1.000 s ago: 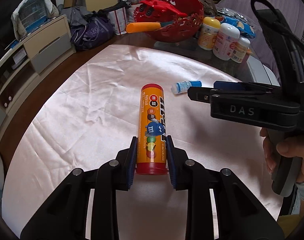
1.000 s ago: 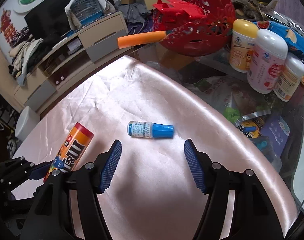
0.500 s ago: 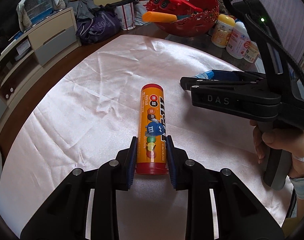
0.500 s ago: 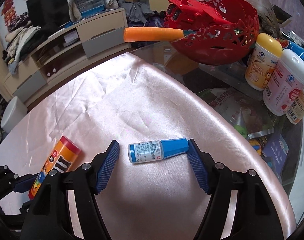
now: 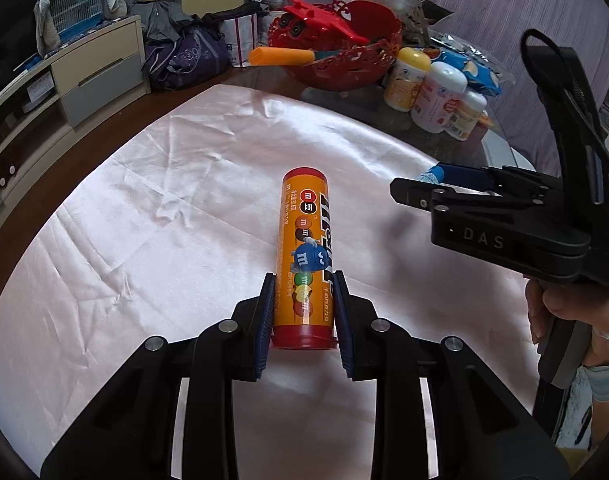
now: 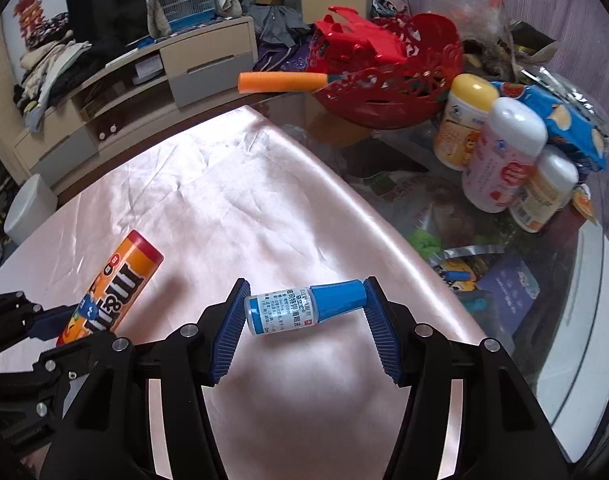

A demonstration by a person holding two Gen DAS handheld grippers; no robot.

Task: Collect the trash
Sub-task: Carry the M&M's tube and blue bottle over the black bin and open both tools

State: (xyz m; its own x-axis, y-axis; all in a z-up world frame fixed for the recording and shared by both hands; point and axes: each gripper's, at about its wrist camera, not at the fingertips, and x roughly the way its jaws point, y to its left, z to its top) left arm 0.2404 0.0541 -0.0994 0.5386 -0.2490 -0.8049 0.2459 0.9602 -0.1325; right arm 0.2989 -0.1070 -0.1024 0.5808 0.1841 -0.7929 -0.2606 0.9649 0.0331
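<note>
Left wrist view: the left gripper [image 5: 303, 300] pinches the near end of the orange candy tube [image 5: 305, 256], lying on the pink cloth [image 5: 144, 240]. Right wrist view: the right gripper [image 6: 304, 312] clamps the small blue-capped bottle [image 6: 304, 310] end to end — pads touching base and cap, above the cloth.

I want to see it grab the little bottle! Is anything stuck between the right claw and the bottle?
No. The little bottle already sits between the right claw's blue pads, touching both ends. Only pink cloth lies underneath.
</note>
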